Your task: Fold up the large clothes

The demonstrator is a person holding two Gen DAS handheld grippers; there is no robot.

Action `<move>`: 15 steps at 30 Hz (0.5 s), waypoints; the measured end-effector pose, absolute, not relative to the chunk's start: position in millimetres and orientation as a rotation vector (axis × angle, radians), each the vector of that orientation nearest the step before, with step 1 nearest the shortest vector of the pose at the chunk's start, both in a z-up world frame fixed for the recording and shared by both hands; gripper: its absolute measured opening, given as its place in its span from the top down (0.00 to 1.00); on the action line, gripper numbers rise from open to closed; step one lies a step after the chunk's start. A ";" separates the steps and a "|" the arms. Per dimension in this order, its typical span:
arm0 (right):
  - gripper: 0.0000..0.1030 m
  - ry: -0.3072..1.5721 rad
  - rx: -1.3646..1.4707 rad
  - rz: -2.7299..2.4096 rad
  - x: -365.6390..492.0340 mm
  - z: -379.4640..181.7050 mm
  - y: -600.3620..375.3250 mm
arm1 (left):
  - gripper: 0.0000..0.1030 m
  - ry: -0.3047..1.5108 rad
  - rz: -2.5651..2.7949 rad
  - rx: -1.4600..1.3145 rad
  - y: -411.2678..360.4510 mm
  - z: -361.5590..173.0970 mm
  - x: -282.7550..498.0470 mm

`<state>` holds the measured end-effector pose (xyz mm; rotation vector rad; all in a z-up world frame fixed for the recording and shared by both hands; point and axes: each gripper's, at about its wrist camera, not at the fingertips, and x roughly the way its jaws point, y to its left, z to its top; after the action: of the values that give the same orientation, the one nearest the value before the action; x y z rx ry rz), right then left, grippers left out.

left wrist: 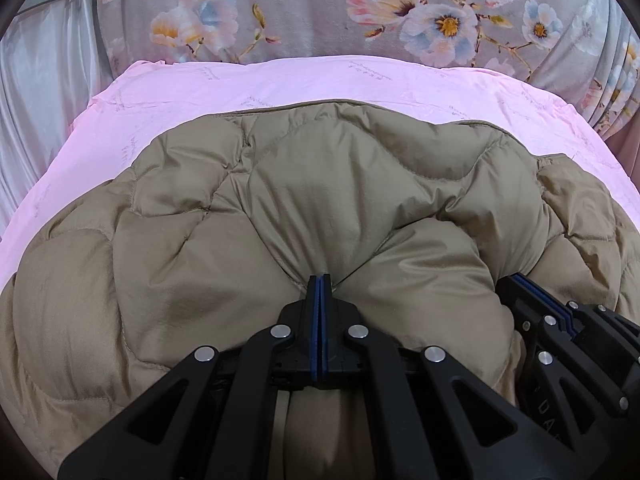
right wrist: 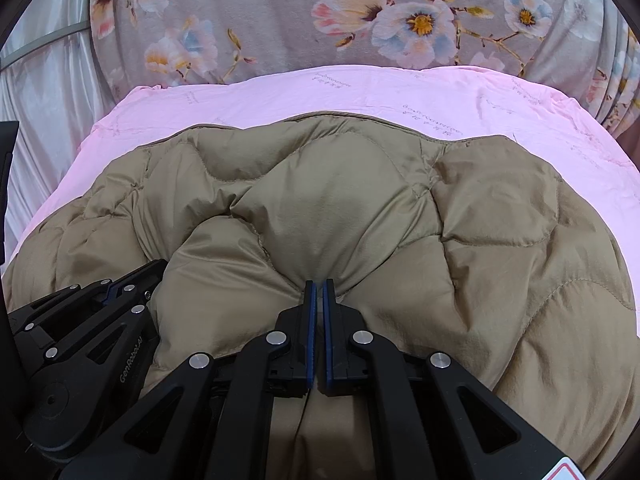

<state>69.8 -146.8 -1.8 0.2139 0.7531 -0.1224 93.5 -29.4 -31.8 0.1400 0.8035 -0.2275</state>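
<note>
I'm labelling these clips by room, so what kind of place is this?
Most likely a bedroom: a tan quilted puffer jacket lies on a bed with a pink sheet, a floral blanket behind it and a pale curtain at the side.

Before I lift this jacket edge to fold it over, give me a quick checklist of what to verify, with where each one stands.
1. Left gripper shut on the tan quilted jacket: ok, the fabric puckers at the jaws.
2. Right gripper shut on the jacket: ok, the jaws pinch a fold.
3. Both grips on the same near edge, side by side: ok.
4. Jacket lies on the pink sheet, bare sheet beyond it for the fold: ok.
5. Jacket flat before folding: not ok, it is bunched and puffy.
6. Sleeves tucked in: cannot tell.
</note>
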 end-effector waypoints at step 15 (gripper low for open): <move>0.95 0.736 0.266 -0.076 47.7 25.7 -147.4 | 0.91 0.843 -0.245 -0.048 62.3 30.2 46.6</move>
<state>47.7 -147.4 25.7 0.2662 0.7359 -0.0761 46.6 62.3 30.2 -0.0482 0.8426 -0.2451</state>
